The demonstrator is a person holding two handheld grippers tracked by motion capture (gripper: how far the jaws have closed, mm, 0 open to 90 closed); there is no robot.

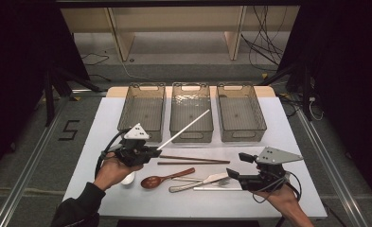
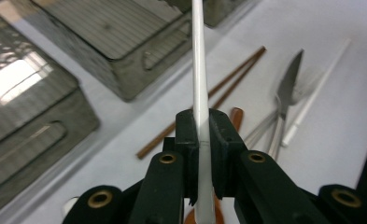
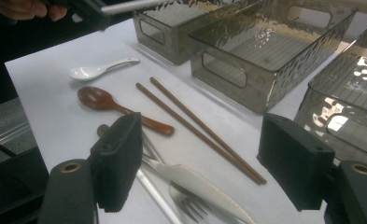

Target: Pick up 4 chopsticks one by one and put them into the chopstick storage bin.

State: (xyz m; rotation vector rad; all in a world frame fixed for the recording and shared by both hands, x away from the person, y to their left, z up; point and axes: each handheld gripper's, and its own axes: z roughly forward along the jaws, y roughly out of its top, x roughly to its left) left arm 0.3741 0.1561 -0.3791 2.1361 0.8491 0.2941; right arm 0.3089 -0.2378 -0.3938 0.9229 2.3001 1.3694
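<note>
The left gripper (image 2: 201, 140) is clamped near one end of a white chopstick (image 1: 186, 128), which looks light, stiff and slippery, its far end over the middle bin (image 1: 191, 135).

Overhead light falls evenly on the white rectangular table (image 1: 287, 142), and darkness swallows the high view at nine and three o'clock. Glare flashes on the clear smoky plastic bins (image 3: 274, 51) toward two o'clock in the right gripper view. In the left gripper view, the thin white plastic chopstick (image 2: 201, 93) blurs toward twelve.
</note>
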